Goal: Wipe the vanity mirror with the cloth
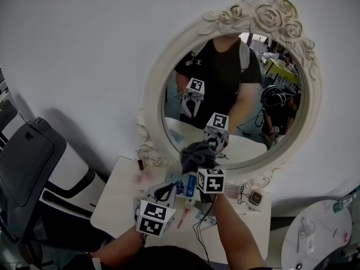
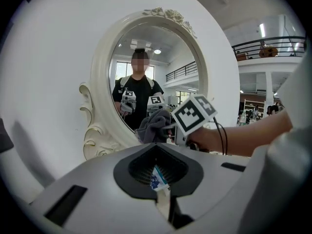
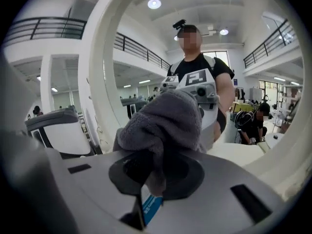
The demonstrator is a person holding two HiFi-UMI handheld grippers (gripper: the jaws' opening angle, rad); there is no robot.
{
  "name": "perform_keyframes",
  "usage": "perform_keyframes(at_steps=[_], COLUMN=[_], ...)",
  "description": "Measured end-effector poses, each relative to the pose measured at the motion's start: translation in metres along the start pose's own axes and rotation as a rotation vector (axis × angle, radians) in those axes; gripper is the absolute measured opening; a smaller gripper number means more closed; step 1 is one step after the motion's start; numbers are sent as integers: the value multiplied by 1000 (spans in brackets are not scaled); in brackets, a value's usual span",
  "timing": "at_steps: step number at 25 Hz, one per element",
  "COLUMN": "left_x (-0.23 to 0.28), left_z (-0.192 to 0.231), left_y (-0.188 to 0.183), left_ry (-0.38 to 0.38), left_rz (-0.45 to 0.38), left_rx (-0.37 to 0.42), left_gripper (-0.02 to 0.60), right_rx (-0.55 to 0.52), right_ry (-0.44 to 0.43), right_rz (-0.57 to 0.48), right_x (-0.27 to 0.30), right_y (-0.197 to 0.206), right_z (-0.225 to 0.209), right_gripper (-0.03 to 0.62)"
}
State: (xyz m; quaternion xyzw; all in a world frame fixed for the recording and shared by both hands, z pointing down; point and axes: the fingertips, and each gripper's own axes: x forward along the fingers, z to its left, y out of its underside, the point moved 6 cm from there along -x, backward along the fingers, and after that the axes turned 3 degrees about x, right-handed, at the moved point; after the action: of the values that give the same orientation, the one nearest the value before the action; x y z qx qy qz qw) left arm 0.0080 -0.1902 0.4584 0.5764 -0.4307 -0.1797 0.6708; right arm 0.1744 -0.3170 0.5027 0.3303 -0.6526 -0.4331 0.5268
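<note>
The oval vanity mirror (image 1: 236, 77) hangs in an ornate cream frame (image 1: 151, 97) on the white wall. My right gripper (image 1: 203, 167) is shut on a dark grey cloth (image 1: 197, 152), which is bunched against the lower part of the glass. In the right gripper view the cloth (image 3: 165, 121) fills the space over the jaws, right in front of the mirror (image 3: 219, 57). My left gripper (image 1: 164, 191) hangs lower, over the table, shut and holding nothing. Its own view shows the mirror (image 2: 146, 72), the cloth (image 2: 153, 126) and the right gripper (image 2: 168, 126) ahead.
A small white table (image 1: 115, 204) under the mirror carries a blue-and-white packet (image 1: 185, 185), a pink item (image 1: 145, 174), a red pen (image 1: 183, 218) and cables. A dark chair (image 1: 28, 167) stands at the left, a round white table (image 1: 315, 235) at the lower right.
</note>
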Motion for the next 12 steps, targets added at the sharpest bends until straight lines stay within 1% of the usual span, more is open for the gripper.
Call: perform_keyframes(at_steps=[2, 3, 5, 7, 12], left_x=[-4, -5, -9, -13, -20], left_z=[1, 2, 3, 5, 10], left_y=[0, 0, 1, 4, 3], left_ry=[-6, -10, -17, -24, -40], left_rz=[0, 0, 3, 7, 1], left_rx=[2, 4, 3, -1, -5], left_gripper=[0, 0, 0, 0, 0], right_rx=[-27, -23, 32, 54, 52], right_ry=[37, 50, 48, 46, 38], right_rz=[1, 7, 34, 54, 72], right_x=[7, 10, 16, 17, 12], right_y=[19, 27, 38, 42, 40], right_z=[-2, -4, -7, -9, -8], right_gripper=[41, 41, 41, 41, 41])
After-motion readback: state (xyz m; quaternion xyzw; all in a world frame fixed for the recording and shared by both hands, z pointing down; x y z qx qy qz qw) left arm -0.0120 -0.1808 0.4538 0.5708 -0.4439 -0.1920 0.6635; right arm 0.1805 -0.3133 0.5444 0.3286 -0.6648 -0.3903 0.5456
